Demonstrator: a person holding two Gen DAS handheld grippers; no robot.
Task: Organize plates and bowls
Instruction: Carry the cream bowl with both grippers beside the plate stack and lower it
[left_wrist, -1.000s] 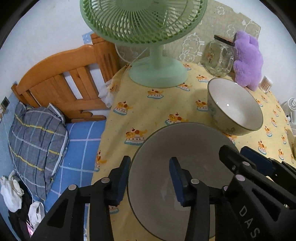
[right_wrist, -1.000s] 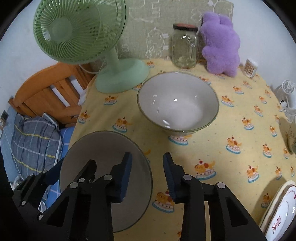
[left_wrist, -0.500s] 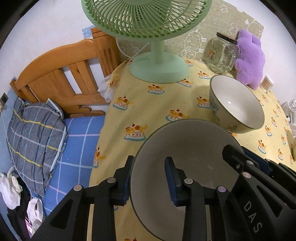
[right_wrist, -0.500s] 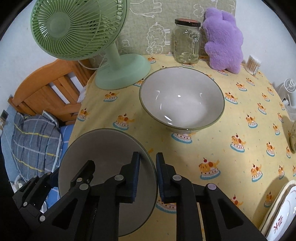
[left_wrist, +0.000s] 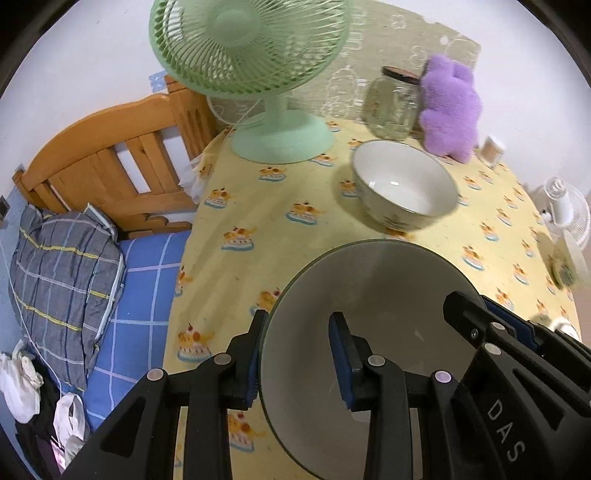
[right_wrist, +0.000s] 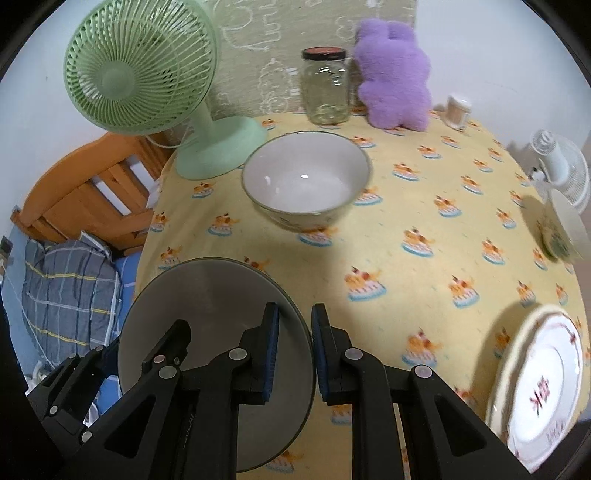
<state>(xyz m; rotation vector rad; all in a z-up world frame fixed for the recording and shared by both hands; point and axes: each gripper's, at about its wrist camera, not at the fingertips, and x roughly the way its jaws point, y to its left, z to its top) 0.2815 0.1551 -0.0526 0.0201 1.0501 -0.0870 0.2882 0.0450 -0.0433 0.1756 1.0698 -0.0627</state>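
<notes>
Both grippers hold one grey bowl (left_wrist: 373, 295), lifted above the yellow tablecloth. My left gripper (left_wrist: 297, 354) is shut on its left rim. My right gripper (right_wrist: 293, 347) is shut on its right rim (right_wrist: 221, 295). A white bowl with a green rim (left_wrist: 402, 184) stands on the cloth behind it, also in the right wrist view (right_wrist: 306, 181). A white plate with red marks (right_wrist: 546, 380) lies at the front right. A small patterned bowl (right_wrist: 563, 229) sits at the right edge.
A green fan (right_wrist: 147, 85) stands at the back left, with a glass jar (right_wrist: 327, 86), a purple plush (right_wrist: 395, 74) and a toothpick pot (right_wrist: 458, 110) along the back. A small white fan (right_wrist: 557, 166) is at the right. A wooden bed frame (left_wrist: 110, 162) lies left of the table.
Both grippers closed on the grey bowl's rim and lifted it back and up from the table. The white bowl now looks farther away.
</notes>
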